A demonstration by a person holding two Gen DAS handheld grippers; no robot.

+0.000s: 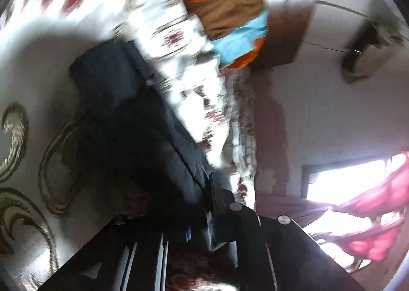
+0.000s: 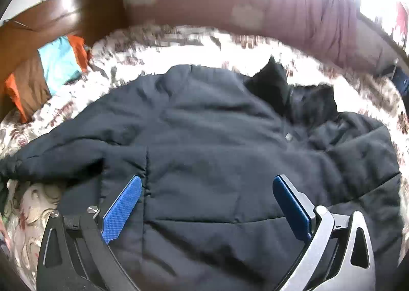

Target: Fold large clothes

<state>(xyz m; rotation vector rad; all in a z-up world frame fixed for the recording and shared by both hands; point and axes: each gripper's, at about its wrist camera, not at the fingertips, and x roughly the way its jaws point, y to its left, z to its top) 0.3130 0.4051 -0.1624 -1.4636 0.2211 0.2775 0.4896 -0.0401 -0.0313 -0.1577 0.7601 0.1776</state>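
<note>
jacket [image 2: 217,137]: matt dark quilted cloth is being shown
finger pads [image 2: 122,209]: blue textured plastic is being shown
right gripper [image 2: 207,206]: brushed metal frame is being seen
headboard [image 2: 64,17]: glossy brown wood is being seen
bedspread [image 2: 179,45]: patterned cloth is being seen

No legible text or labels.

We see a floral bedspread [image 2: 179,53], a brown wooden headboard [image 2: 64,17], an orange, brown and blue pillow [image 2: 51,68] against it, and maroon curtains [image 2: 319,17] by the bright window [image 1: 340,181]
</note>
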